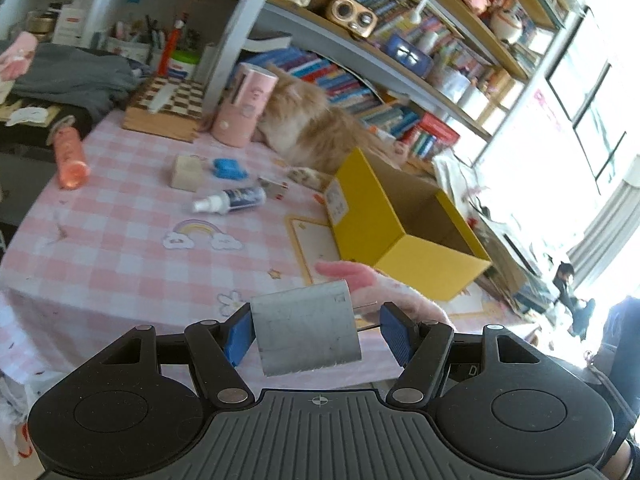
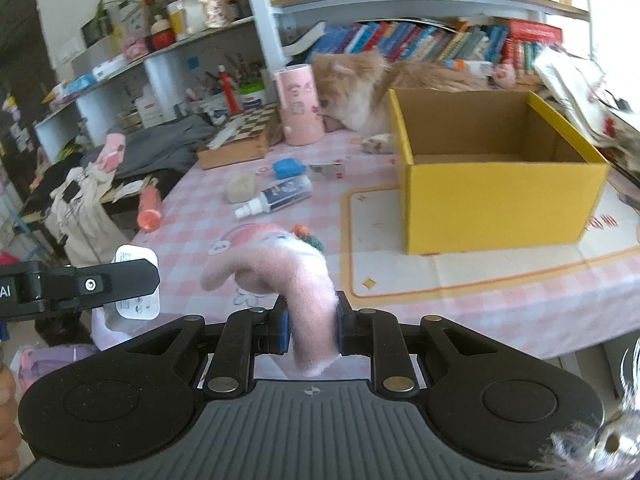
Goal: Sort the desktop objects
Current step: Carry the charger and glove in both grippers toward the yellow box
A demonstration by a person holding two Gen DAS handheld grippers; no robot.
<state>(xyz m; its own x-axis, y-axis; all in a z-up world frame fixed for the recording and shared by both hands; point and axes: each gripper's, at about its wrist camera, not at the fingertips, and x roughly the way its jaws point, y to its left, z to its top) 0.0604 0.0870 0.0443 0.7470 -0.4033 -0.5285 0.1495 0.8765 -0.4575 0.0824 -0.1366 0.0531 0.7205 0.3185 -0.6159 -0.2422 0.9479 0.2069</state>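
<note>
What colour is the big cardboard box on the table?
The open cardboard box is yellow outside and plain brown inside, clearest in the right wrist view.

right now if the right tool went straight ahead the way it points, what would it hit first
Probably the tablecloth short of the yellow box. The right tool, shut on a pink plush, points slightly down; the box stands ahead and a little right, though depth is hard to judge.
</note>
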